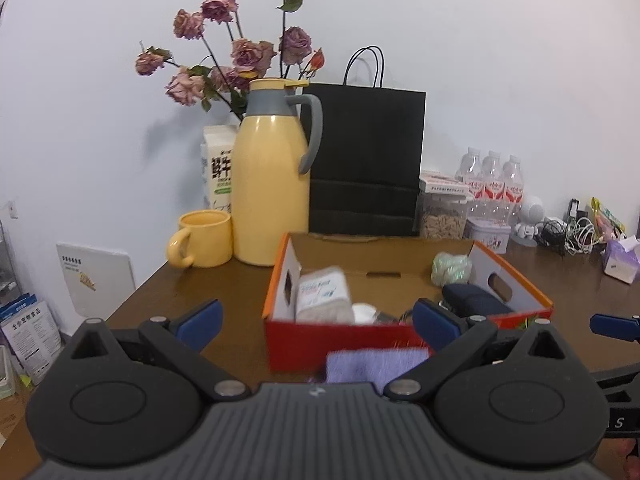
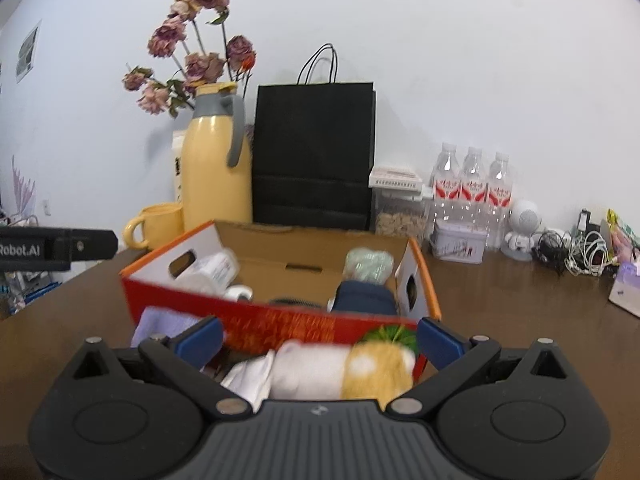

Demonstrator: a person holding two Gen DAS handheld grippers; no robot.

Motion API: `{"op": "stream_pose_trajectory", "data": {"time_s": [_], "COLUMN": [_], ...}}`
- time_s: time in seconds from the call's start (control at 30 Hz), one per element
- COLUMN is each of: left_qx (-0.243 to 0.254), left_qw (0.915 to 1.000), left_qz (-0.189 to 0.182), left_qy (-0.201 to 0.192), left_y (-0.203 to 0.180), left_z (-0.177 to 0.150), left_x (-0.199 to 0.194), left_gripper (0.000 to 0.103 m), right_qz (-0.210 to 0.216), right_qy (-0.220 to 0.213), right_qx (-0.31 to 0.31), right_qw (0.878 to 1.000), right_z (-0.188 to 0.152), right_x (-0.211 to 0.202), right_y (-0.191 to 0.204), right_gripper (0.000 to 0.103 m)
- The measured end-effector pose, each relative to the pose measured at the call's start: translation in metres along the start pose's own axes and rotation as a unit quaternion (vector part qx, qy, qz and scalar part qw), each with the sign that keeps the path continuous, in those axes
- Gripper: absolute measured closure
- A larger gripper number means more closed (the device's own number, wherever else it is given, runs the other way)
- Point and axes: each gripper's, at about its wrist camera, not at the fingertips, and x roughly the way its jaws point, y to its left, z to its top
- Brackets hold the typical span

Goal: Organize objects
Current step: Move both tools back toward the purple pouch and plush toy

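An open orange cardboard box (image 1: pixel 400 336) stands on the brown table (image 1: pixel 208 292). Inside it lie a grey-white packet (image 1: pixel 320 296), a pale green bundle (image 1: pixel 450 268) and a dark blue case (image 1: pixel 476 300). A purple cloth (image 1: pixel 372 364) lies in front of the box, between the fingers of my open left gripper (image 1: pixel 316 320). In the right wrist view the box (image 2: pixel 280 328) is just ahead. My right gripper (image 2: pixel 320 340) is open over a white and yellow rolled cloth (image 2: pixel 344 368). The purple cloth (image 2: pixel 160 324) lies to its left.
A yellow thermos (image 1: pixel 272 176), yellow mug (image 1: pixel 204 240), dried roses (image 1: pixel 240 52), black paper bag (image 1: pixel 364 160), jar, tin and water bottles (image 1: pixel 492 184) line the back wall. Cables (image 1: pixel 576 234) and a tissue pack sit far right. The table's left edge drops off.
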Motion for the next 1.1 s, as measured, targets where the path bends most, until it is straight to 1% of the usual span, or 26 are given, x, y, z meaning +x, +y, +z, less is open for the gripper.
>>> {"op": "stream_pose_trajectory", "data": {"time_s": [0.27,0.37,0.5,0.53,0.57,0.7,0.77,0.83,0.9,0.97,1.1], "left_qx": [0.003,-0.002,0.0,-0.002,-0.004,-0.017,-0.022,-0.026,-0.028,-0.03,-0.033], "left_qw": [0.9995,0.9988,0.9976,0.9974,0.9971,0.9965,0.9963,0.9962,0.9961,0.996,0.996], "left_qz": [0.0,0.001,-0.009,-0.011,-0.012,-0.011,-0.01,-0.009,-0.008,-0.009,-0.009], "left_qy": [0.033,0.049,0.068,0.071,0.074,0.081,0.082,0.083,0.083,0.083,0.082], "left_y": [0.017,0.024,0.028,0.03,0.032,0.04,0.043,0.045,0.047,0.049,0.05], "left_z": [-0.036,-0.05,-0.069,-0.072,-0.074,-0.081,-0.082,-0.082,-0.082,-0.083,-0.082], "left_x": [-0.026,-0.032,-0.038,-0.039,-0.04,-0.042,-0.042,-0.042,-0.042,-0.042,-0.043], "left_gripper": [0.0,0.0,0.0,0.0,0.0,0.0,0.0,0.0,0.0,0.0,0.0], "right_qz": [0.019,0.03,0.05,0.052,0.057,0.073,0.079,0.083,0.088,0.1,0.108], "right_qy": [0.044,0.065,0.092,0.096,0.1,0.109,0.114,0.118,0.118,0.119,0.117], "right_qx": [-0.021,-0.03,-0.034,-0.035,-0.037,-0.048,-0.052,-0.053,-0.052,-0.048,-0.045], "right_qw": [0.999,0.997,0.994,0.993,0.993,0.99,0.989,0.988,0.988,0.987,0.986], "right_z": [-0.038,-0.051,-0.066,-0.068,-0.069,-0.07,-0.069,-0.069,-0.068,-0.068,-0.069], "right_x": [-0.024,-0.027,-0.025,-0.024,-0.022,-0.015,-0.01,-0.007,-0.005,-0.005,-0.007], "right_y": [0.022,0.033,0.046,0.049,0.052,0.063,0.067,0.071,0.072,0.071,0.07], "right_gripper": [0.0,0.0,0.001,0.003,0.008,0.017,0.03,0.036,0.039,0.051,0.059]}}
